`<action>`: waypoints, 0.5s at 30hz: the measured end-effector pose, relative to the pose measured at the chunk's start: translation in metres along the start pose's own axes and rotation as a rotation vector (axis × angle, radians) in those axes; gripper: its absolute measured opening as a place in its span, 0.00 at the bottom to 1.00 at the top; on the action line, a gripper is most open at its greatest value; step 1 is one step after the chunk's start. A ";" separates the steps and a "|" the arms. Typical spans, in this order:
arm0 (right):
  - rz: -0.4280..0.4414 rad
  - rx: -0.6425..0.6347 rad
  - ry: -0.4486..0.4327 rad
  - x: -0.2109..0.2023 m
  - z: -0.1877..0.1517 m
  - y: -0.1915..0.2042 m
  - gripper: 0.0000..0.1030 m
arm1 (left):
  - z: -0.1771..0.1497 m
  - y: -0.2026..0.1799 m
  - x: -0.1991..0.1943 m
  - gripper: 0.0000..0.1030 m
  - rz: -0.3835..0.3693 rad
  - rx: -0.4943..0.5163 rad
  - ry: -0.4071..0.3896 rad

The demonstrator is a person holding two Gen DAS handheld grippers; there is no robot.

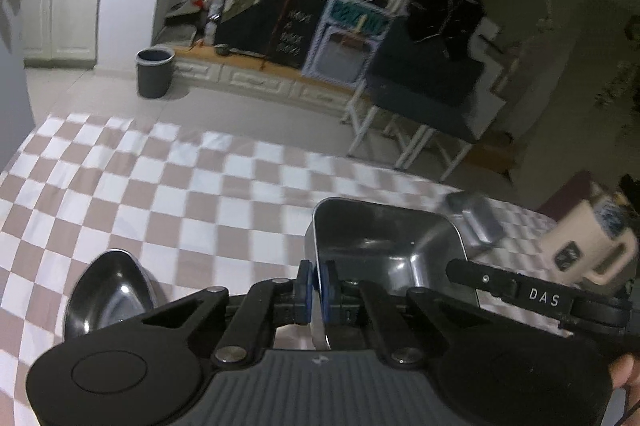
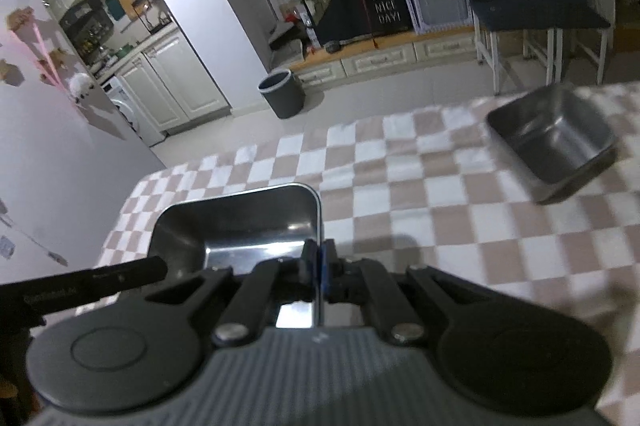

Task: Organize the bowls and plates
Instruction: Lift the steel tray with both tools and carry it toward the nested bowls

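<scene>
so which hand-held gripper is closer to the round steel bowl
Left. The left hand-held gripper is beside the round bowl; the right hand-held gripper is across the tray.

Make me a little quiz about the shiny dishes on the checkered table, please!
1. True or false: both grippers are pinching the same square steel tray.
2. Which dish lies on the cloth beside the left gripper? A) a round steel bowl B) a glass cup C) a wooden plate
3. In the right wrist view, what lies farther away on the checkered tablecloth, to the right of the right gripper?

Key:
1. True. The left gripper clamps its left rim and the right gripper its right rim.
2. A.
3. Another square steel tray, with nothing gripping it.
</scene>
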State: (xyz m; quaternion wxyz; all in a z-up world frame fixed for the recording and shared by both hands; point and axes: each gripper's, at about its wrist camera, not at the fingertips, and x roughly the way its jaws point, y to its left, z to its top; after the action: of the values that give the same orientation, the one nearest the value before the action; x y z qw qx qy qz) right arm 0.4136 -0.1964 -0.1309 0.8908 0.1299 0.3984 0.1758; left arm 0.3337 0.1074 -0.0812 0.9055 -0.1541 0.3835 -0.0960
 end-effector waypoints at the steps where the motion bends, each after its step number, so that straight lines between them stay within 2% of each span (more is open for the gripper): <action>1: 0.000 -0.005 -0.012 -0.015 -0.001 -0.002 0.03 | -0.003 -0.011 -0.010 0.05 -0.008 0.008 -0.006; 8: -0.025 -0.028 -0.089 -0.116 -0.023 -0.030 0.04 | -0.034 -0.085 -0.056 0.05 -0.050 0.083 -0.012; 15: -0.040 0.053 -0.138 -0.183 -0.048 -0.080 0.04 | -0.066 -0.143 -0.072 0.04 -0.125 0.092 -0.014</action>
State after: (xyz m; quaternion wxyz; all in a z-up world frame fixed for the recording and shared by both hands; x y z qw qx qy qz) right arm 0.2801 -0.3409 -0.0701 0.9158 0.1573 0.3429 0.1379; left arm 0.2281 -0.0192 -0.0265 0.9067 -0.1365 0.3617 -0.1687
